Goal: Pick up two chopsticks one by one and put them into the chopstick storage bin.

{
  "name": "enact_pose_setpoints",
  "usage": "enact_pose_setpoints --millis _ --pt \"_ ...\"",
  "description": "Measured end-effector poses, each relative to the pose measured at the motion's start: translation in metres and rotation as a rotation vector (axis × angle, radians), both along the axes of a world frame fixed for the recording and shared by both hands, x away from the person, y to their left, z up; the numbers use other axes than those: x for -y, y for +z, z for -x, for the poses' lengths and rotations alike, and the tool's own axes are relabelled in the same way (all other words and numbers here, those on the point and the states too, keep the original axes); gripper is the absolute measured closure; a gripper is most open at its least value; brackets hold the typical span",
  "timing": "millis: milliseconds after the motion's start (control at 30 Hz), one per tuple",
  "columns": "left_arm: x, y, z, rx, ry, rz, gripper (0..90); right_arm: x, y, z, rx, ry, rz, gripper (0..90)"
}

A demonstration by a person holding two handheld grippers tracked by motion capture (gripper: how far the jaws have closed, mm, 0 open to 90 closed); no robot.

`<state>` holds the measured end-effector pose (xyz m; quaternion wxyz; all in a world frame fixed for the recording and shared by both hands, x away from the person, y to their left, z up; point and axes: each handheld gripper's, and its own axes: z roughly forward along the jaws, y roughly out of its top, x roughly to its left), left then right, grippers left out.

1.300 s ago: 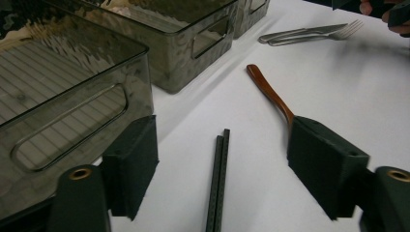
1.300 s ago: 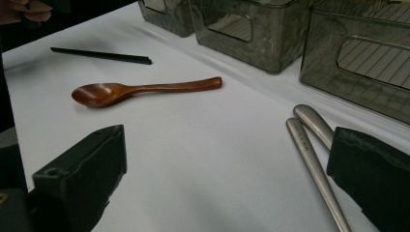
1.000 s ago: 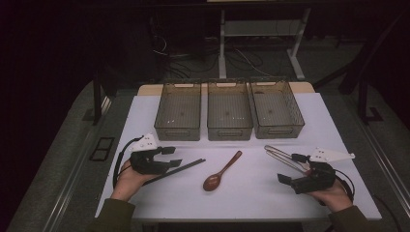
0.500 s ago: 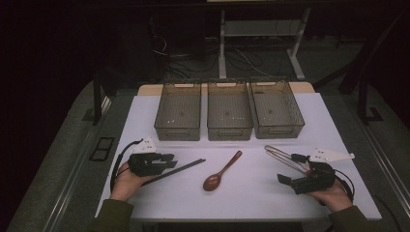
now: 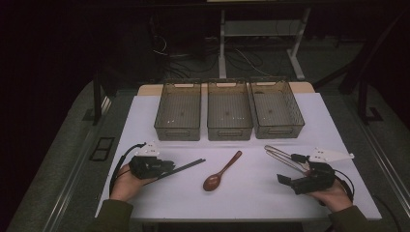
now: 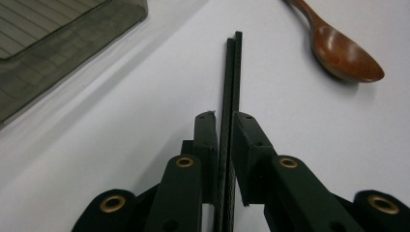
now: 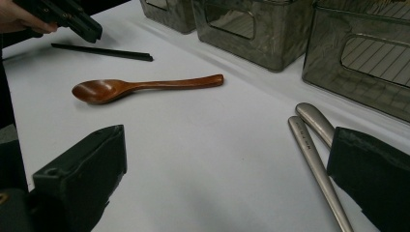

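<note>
Three smoky see-through bins [image 5: 177, 111] [image 5: 229, 110] [image 5: 277, 108] stand side by side along the far edge of the white table [image 5: 251, 191]; a brown wooden spoon [image 5: 221, 171] lies on the bare white near the middle, bowl toward the near edge; beyond the table, cables [image 5: 193, 58] trail over the dark floor around a pale desk frame [image 5: 223, 41].

Two black jaws of the left gripper [image 6: 223, 140], which have just been closing, clamp a pair of black chopsticks [image 6: 232, 77] lying on the white table [image 6: 121, 145]; a brown wooden spoon [image 6: 344, 53] rests right, a grey basket [image 6: 53, 43] left.
</note>
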<state>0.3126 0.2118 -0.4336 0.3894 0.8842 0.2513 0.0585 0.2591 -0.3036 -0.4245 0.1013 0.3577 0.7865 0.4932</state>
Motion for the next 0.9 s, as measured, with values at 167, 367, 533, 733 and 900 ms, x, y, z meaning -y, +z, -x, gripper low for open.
enact_pose_setpoints --millis 167,367,533,733,900 --pt "-0.0013 -0.0031 -0.0011 -0.015 -0.002 0.009 81.8 0.0000 0.0000 -0.0001 -0.001 0.000 0.000 0.0" --pt "-0.0012 -0.0057 -0.0017 -0.025 -0.001 -0.003 82.6 0.0001 0.0001 0.0000 -0.002 -0.001 -0.001 0.0" --pt "-0.0003 -0.0072 -0.0021 -0.031 -0.004 -0.011 83.7 0.0003 0.0002 -0.0001 -0.002 -0.002 0.000 0.0" --pt "-0.0005 -0.0077 -0.0025 -0.030 -0.004 -0.014 84.0 0.0003 0.0004 0.0001 -0.003 -0.003 -0.001 0.0" --pt "-0.0007 -0.0086 -0.0028 -0.031 -0.004 -0.006 83.3 0.0002 0.0004 0.0000 -0.002 -0.002 -0.001 0.0"
